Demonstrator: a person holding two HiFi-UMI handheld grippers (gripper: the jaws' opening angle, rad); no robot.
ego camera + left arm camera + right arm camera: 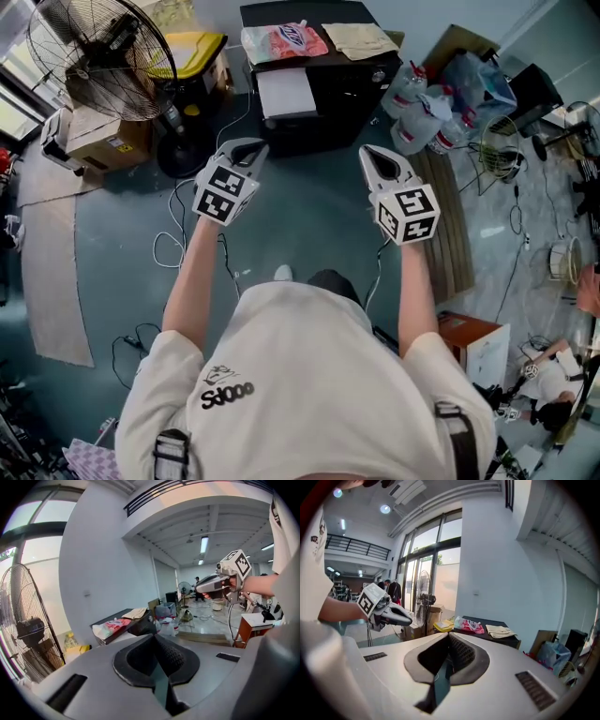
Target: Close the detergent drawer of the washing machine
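A black washing machine (328,89) stands on the floor ahead of me, with a pink-and-white detergent bag (286,40) and a beige cloth (358,39) on its top. A white tray-like drawer (286,92) juts out of its near side at the left. My left gripper (246,150) hovers just short of that drawer, jaws shut and empty. My right gripper (375,156) is held level beside it, short of the machine's right half, also shut on nothing. Each gripper view shows pads (169,656) closed together (458,652) and the other gripper (208,584) in the air (396,615).
A big standing fan (98,56) and a cardboard box (103,141) are at the left, with a yellow-lidded bin (197,52) behind. Water bottles (417,108) and a wooden pallet (450,234) lie to the right. Cables (173,248) trail over the floor.
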